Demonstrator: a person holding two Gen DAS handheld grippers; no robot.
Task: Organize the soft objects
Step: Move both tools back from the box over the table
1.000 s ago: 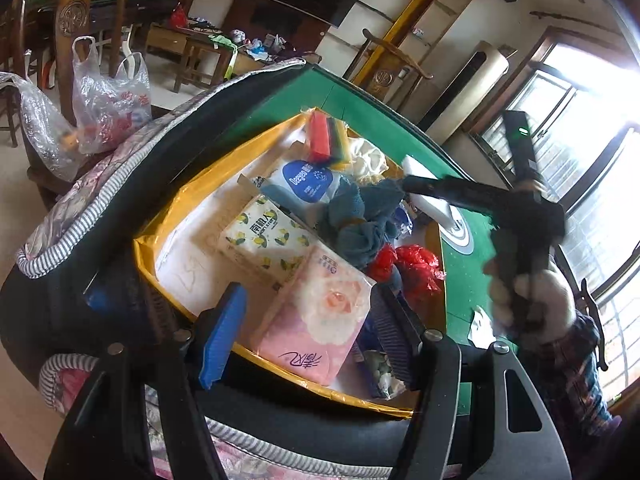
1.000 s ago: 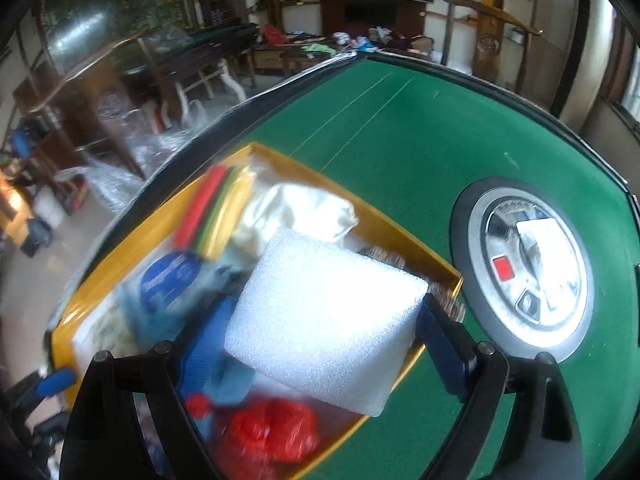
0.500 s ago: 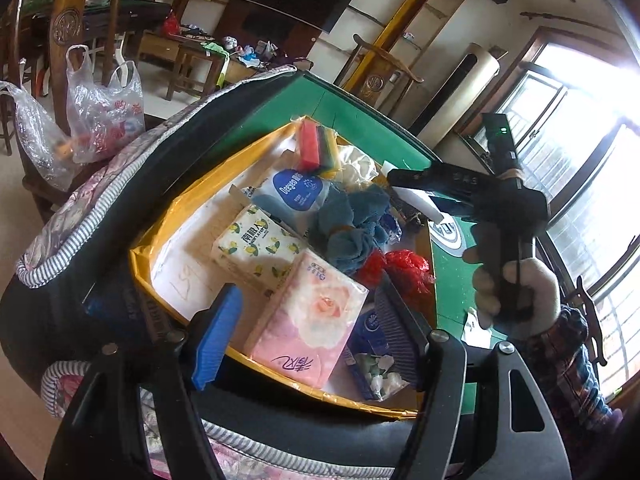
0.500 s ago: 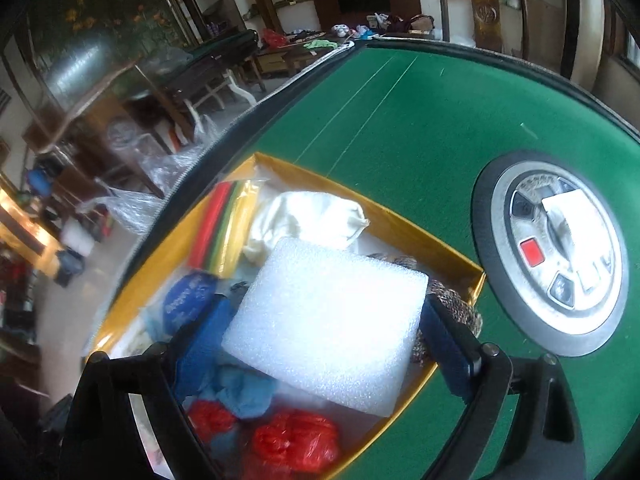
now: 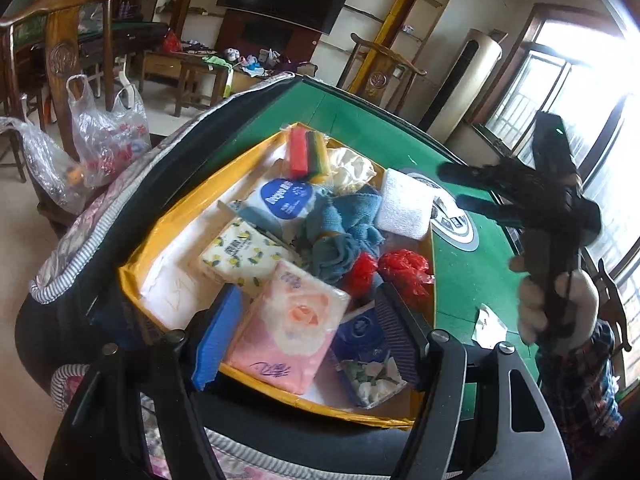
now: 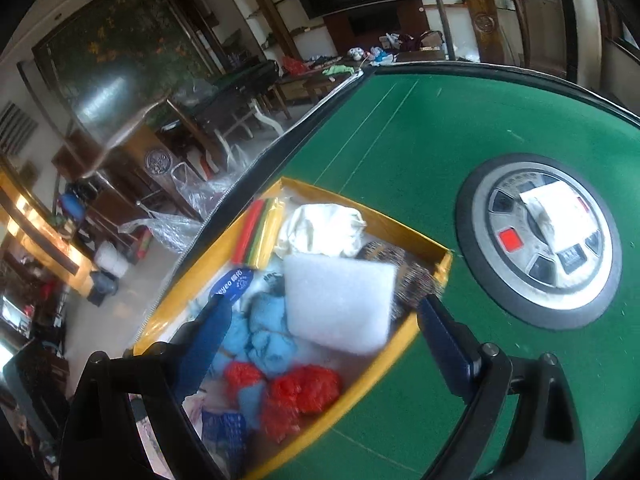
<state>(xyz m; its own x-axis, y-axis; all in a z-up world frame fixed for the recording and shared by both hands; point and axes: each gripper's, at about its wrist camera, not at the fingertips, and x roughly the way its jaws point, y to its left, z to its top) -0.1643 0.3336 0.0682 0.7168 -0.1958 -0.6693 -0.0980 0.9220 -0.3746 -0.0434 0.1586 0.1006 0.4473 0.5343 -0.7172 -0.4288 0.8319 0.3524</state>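
Note:
A yellow box [image 5: 168,224] on the green table holds the soft things. My left gripper [image 5: 308,292] hovers open over its near end, and a pink tissue pack [image 5: 292,320] lies loose between the fingers. A white foam block [image 5: 404,208] rests at the box's far right corner on a blue cloth [image 5: 344,224]. My right gripper [image 5: 464,188], held by a gloved hand, stands open to the right of the box, clear of the foam block [image 6: 340,300]. In its own view the right gripper [image 6: 324,304] holds nothing. A lemon-print pack [image 5: 244,252], red bags [image 5: 404,268] and coloured sponges [image 5: 308,152] also lie inside.
The green table [image 6: 400,140] has a round control hub [image 6: 540,240] right of the box and a paper scrap [image 5: 488,324] near the front. A padded black rim runs along the table's left edge. Plastic bags [image 5: 108,140] hang from a wooden chair on the left.
The right gripper let go of the foam block and drew back to the right; the block now lies in the box. The left gripper rose a little over the pink pack.

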